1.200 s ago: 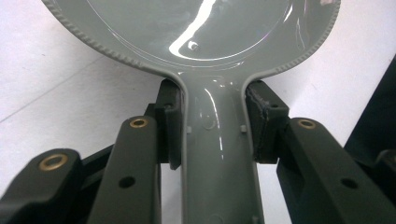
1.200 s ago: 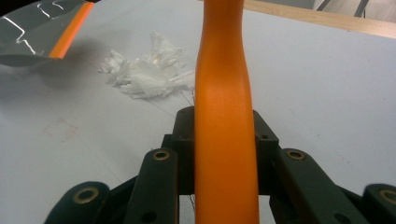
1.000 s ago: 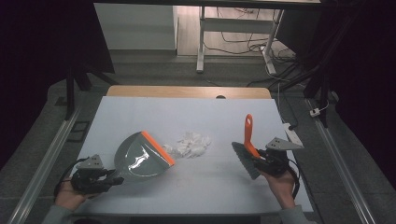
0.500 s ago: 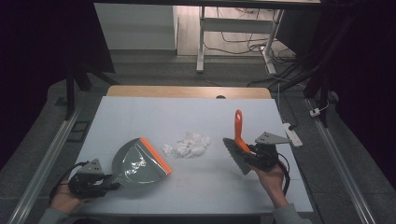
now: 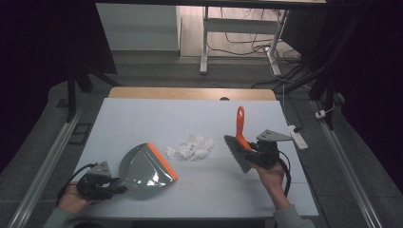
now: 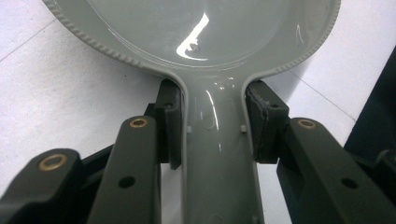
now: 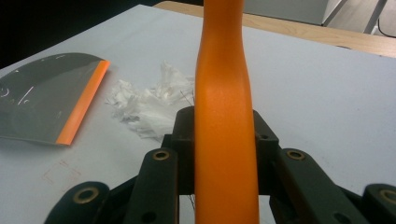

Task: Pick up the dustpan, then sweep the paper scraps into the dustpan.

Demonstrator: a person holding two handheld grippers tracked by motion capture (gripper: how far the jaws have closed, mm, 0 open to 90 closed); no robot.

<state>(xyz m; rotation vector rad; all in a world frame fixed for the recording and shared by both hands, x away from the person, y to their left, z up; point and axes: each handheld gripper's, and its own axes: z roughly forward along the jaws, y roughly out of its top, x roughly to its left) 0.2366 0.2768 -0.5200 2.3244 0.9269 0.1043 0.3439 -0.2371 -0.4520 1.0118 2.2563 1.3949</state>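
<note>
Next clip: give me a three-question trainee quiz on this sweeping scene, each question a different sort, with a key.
1. True or false: the left hand-held gripper is shut on the dustpan handle.
2. Multiple choice: the pile of white scraps lies (A) inside the dustpan, (B) on the table between the dustpan's orange lip and the brush, (C) behind the brush.
3. Fill in: the right hand-held gripper grips the brush by its ____ handle.

Key: 1 true; 2 B; 3 orange.
</note>
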